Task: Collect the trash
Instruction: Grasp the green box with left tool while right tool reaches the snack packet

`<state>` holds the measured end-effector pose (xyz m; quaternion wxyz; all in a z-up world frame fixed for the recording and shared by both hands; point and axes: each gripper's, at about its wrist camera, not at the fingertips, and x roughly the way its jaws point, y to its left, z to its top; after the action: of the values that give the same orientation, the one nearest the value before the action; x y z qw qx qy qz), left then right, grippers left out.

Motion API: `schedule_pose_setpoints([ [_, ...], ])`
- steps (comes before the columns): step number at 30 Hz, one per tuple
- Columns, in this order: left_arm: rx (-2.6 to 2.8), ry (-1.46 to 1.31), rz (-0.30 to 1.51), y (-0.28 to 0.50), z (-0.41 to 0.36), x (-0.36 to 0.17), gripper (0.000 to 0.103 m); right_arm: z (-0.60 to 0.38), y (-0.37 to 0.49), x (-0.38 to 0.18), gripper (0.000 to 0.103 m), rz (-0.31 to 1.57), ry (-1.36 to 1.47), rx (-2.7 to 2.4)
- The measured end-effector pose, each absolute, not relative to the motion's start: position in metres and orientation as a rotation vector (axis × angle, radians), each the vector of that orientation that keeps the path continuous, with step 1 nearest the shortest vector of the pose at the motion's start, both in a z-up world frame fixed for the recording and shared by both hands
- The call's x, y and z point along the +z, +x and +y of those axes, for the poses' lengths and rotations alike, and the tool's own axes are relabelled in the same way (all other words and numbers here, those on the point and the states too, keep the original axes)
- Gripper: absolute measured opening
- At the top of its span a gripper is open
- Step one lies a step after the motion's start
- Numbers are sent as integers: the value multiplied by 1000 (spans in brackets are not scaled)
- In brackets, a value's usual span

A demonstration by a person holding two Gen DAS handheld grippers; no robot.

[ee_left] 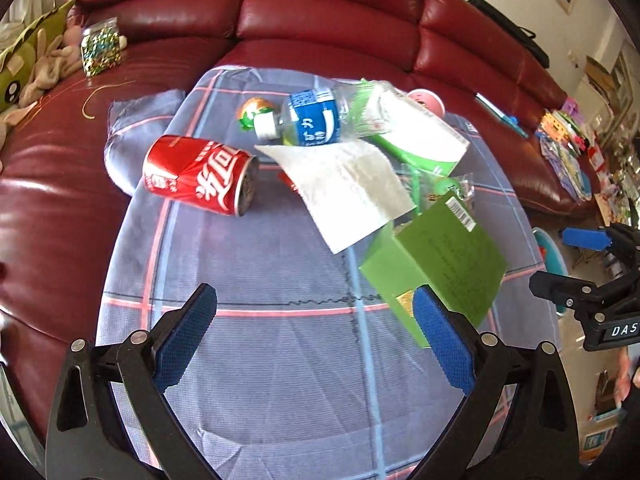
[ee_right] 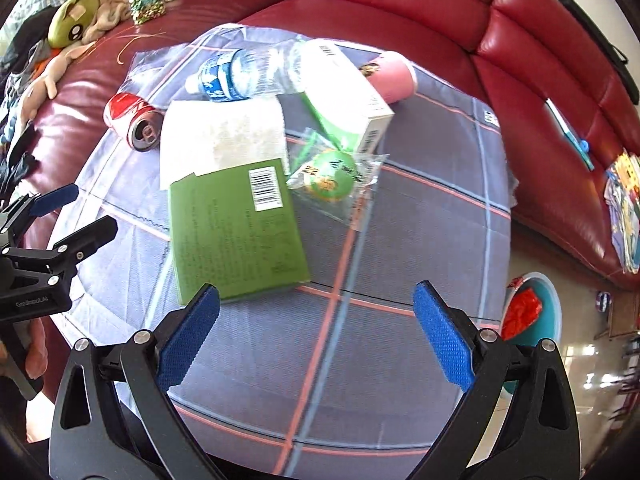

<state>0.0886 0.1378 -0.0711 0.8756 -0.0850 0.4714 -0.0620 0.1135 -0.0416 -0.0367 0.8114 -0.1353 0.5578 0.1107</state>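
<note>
Trash lies on a table under a checked grey-blue cloth (ee_left: 260, 264) (ee_right: 420, 232). A red cola can (ee_left: 200, 174) (ee_right: 134, 120) lies on its side at the left. Beside it lie a white tissue (ee_left: 344, 188) (ee_right: 220, 136), a blue-labelled water bottle (ee_left: 316, 118) (ee_right: 240, 72), a white-and-green carton (ee_left: 416, 132) (ee_right: 344, 96), a pink cup (ee_left: 426, 100) (ee_right: 394, 76), a flat green box (ee_left: 444, 264) (ee_right: 236, 232) and a wrapped green snack (ee_right: 332, 176). My left gripper (ee_left: 314, 304) (ee_right: 88, 212) hovers open near the box. My right gripper (ee_right: 316, 300) (ee_left: 560, 260) is open and holds nothing.
A red leather sofa (ee_left: 320, 12) (ee_right: 540, 80) wraps around the table's far side, with plush toys (ee_right: 80, 4) and a bag of sweets (ee_left: 100, 46) on it. A teal bin (ee_right: 552, 308) holding red trash stands on the floor at the right. Books (ee_right: 624, 208) lie on the sofa's right end.
</note>
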Motion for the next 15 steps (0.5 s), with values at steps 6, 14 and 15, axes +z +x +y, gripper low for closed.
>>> schedule_pose_setpoints([
  [6, -97, -198, 1013, 88, 156, -85, 98, 5, 109, -59, 93, 1229, -368, 296],
  [14, -112, -193, 1039, 103, 152, -96, 98, -11, 114, -72, 95, 1261, -377, 255],
  [15, -120, -187, 1042, 106, 148, -97, 98, -19, 116, -72, 95, 1263, -372, 240],
])
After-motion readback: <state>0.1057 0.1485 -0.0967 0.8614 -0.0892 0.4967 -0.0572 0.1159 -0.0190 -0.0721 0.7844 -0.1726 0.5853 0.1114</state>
